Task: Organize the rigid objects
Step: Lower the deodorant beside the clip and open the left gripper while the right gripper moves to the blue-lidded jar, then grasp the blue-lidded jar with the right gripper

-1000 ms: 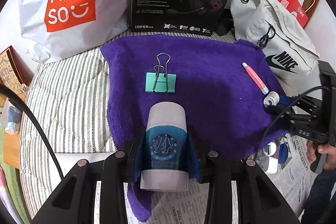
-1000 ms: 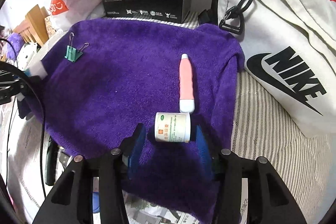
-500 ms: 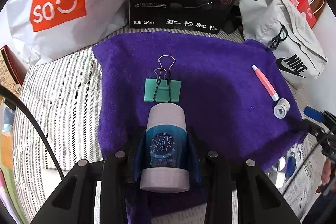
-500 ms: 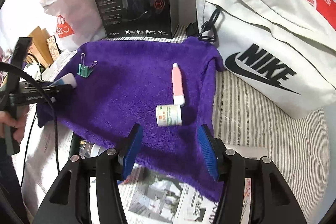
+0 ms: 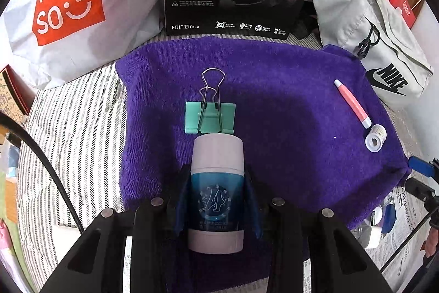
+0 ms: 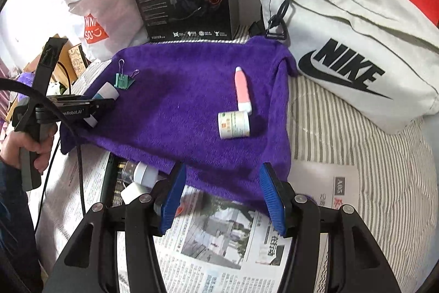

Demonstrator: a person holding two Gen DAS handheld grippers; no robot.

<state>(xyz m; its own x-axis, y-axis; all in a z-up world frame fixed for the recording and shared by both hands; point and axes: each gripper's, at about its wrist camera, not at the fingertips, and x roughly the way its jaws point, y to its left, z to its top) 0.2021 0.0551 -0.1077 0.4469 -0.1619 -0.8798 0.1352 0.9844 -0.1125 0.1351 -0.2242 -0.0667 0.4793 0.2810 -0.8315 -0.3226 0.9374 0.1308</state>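
The left gripper (image 5: 216, 199) is clamped on a blue-and-white bottle (image 5: 216, 191), whose blue pads press its two sides; the white cap end projects forward beyond the fingertips. Directly ahead of that cap, touching or just short of it, a green binder clip (image 5: 210, 117) is found lying on the purple towel (image 5: 288, 128).

The right gripper (image 6: 222, 192) is seen with its jaws apart and nothing held between them; below them lies a newspaper (image 6: 219, 243) at the towel's near edge. Ahead of this gripper, and apart from it, a small white jar (image 6: 234, 125) is observed on its side on the towel. A pink tube (image 6: 242, 89) lies just beyond the jar, its white cap next to it. To the right of both, a white Nike bag (image 6: 343, 40) is noted.
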